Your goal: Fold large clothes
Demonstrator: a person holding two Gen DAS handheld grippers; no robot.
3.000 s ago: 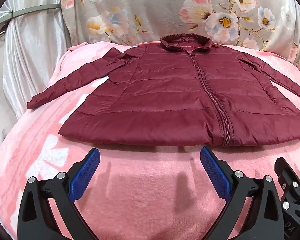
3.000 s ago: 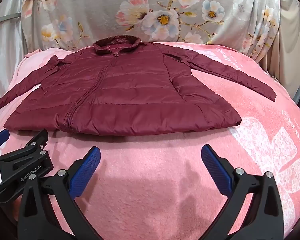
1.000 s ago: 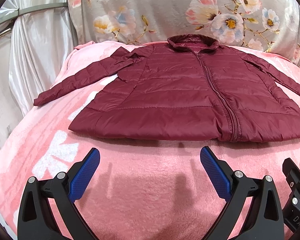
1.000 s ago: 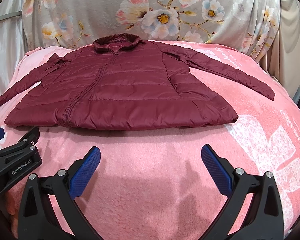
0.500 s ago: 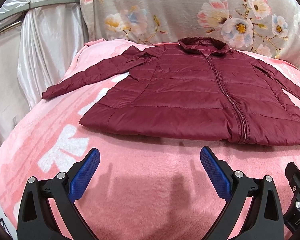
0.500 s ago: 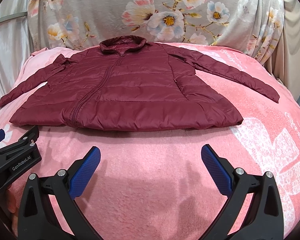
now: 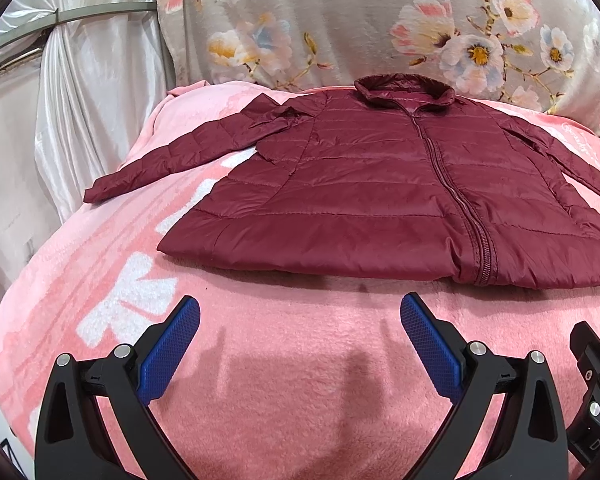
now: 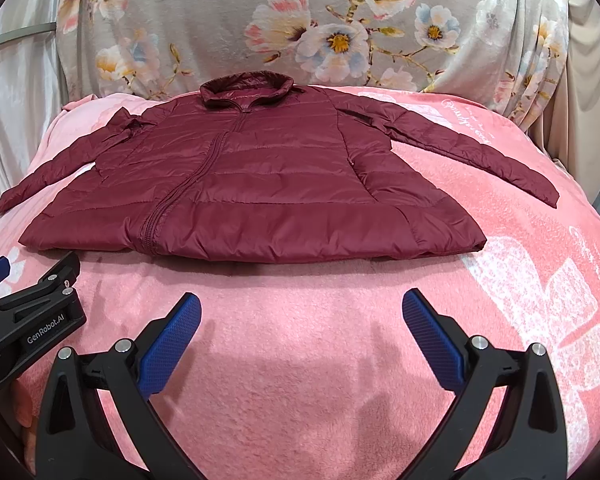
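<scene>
A grey floral-print cloth (image 8: 320, 20) hangs behind a bed spread with a fuzzy pink blanket (image 7: 300, 360) bearing white patterns; pale satin curtains (image 7: 80, 80) close the left side. The quilted maroon puffer jacket (image 7: 380, 184) lies flat on the blanket, front up, zipped, collar at the far end, hem nearest the cameras; the sleeve on the person's left (image 7: 172, 160) stretches out toward the curtains, the sleeve on the person's right (image 8: 472, 152) angles out over the blanket. The left gripper (image 7: 300, 336) and the right gripper (image 8: 302, 332) hover side by side over bare blanket just short of the hem; both sets of blue-padded fingers (image 7: 168, 352) are spread wide, holding nothing and touching no cloth. By my reading the folding has not begun: the jacket is only laid out and smoothed; no sleeve is brought in, no side turned over, no hem carried to the collar; every fold is left to do.
</scene>
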